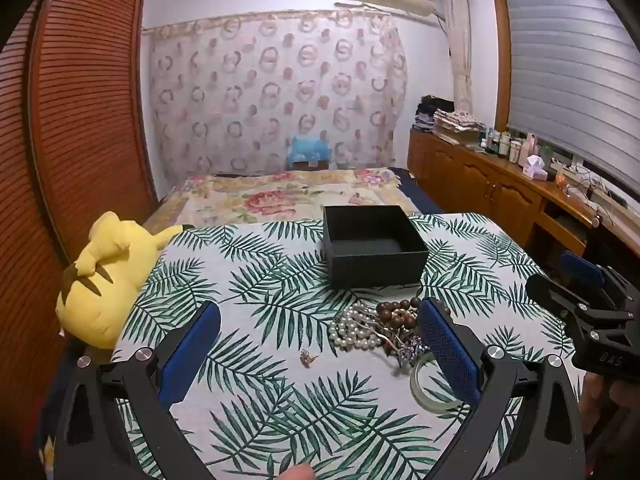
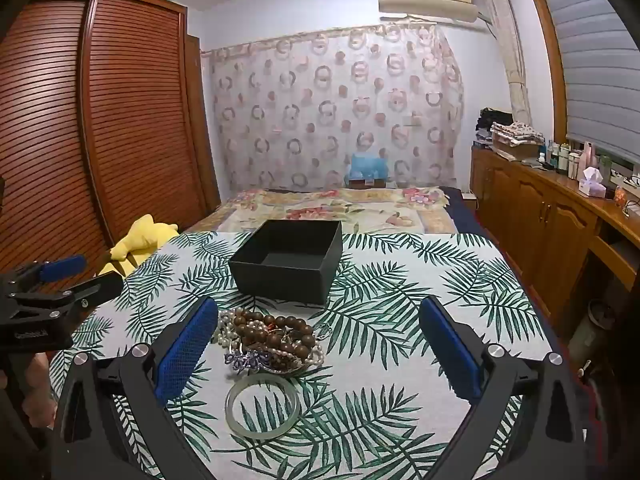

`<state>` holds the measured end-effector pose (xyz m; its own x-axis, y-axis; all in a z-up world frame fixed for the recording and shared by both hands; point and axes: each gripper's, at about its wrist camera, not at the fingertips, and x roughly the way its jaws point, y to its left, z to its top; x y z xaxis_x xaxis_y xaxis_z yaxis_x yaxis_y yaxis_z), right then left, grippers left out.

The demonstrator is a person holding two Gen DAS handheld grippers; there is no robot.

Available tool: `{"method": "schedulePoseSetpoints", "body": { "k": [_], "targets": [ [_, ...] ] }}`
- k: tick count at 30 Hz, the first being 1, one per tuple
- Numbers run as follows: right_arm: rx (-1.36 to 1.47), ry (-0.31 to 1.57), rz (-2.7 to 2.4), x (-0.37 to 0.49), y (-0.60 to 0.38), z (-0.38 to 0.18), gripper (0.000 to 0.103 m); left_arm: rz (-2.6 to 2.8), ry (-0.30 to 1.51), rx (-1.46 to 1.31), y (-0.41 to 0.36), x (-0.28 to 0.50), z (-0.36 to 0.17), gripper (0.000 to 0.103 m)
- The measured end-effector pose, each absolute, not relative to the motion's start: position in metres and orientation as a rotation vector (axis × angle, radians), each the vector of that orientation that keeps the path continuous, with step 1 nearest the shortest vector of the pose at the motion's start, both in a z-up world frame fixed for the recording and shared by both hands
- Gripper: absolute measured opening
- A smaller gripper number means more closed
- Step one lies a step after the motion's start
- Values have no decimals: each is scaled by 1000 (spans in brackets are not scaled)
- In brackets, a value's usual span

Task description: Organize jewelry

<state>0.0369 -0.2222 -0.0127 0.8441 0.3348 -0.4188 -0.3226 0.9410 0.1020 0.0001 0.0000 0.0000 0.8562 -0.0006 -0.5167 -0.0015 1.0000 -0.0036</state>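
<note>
Both claws stand wide open and hold nothing: the left gripper (image 1: 320,344) hovers low in its frame over the leaf-print tablecloth (image 1: 280,280), the right gripper (image 2: 320,344) likewise in its own. The jewelry pile (image 2: 272,340) of pearls and brown beads lies at center frame in the right view, just in front of the empty black box (image 2: 290,260), with the pale bangle (image 2: 262,406) below it. A good first pick is probably the bangle, lying apart: pads should straddle its rim squarely, avoiding the tangled strands.
</note>
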Motion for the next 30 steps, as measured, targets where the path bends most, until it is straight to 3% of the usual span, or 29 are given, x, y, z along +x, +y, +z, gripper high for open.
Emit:
{"method": "schedulePoseSetpoints", "body": {
  "k": [30],
  "targets": [
    [23, 450, 346, 36, -221, -11, 101, 1, 541, -3, 0, 0, 0, 95]
  ]
}}
